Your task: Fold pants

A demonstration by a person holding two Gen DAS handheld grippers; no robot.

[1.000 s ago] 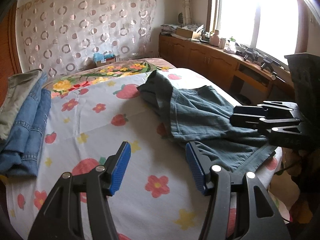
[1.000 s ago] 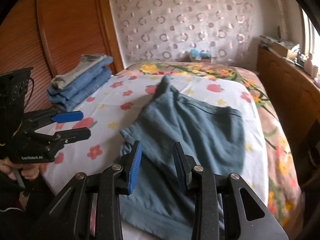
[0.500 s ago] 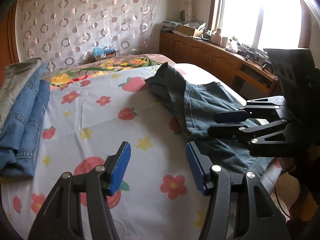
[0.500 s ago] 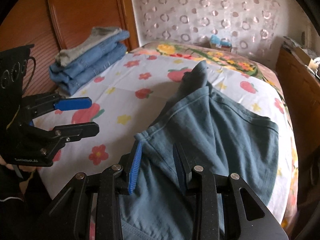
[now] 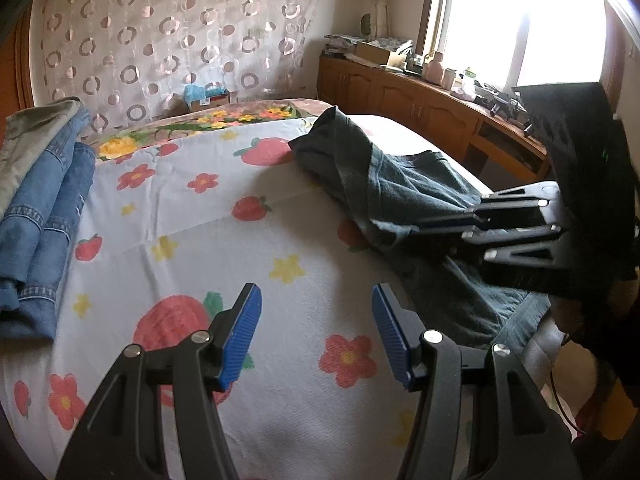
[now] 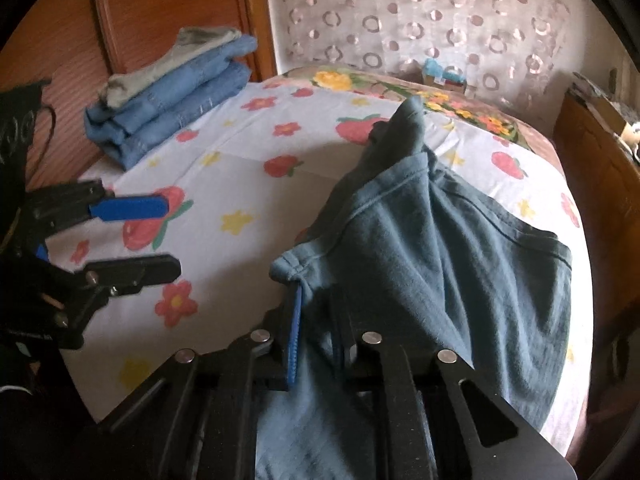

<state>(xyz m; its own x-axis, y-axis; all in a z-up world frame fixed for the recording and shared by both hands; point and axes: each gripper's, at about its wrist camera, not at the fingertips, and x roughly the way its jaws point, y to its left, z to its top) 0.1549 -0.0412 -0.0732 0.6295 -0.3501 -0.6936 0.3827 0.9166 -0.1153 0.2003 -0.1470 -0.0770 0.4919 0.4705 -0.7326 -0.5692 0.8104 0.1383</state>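
Note:
Dark teal pants [image 6: 460, 248] lie crumpled on the right half of the flowered bed sheet [image 6: 248, 184]. My right gripper [image 6: 318, 320] is closing its jaws on a fold at the pants' near left corner; the cloth bunches between the blue pads and rises off the sheet. From the left wrist view the pants [image 5: 400, 184] lie to the right, with the right gripper [image 5: 440, 228] nipping their edge. My left gripper [image 5: 316, 300] hovers open over bare sheet, left of the pants, with nothing between its fingers. The left gripper [image 6: 166, 236] also shows at the left in the right wrist view.
A stack of folded jeans [image 6: 172, 96] with a grey garment on top sits at the bed's far left, against a wooden panel [image 6: 160, 8]. Wooden cabinets [image 5: 420, 96] under a bright window run along the right side of the bed. A patterned curtain hangs behind.
The right gripper moved left and down onto the pants' corner and its jaws closed on the cloth, which now bunches up. The left gripper stayed open and nearly still.

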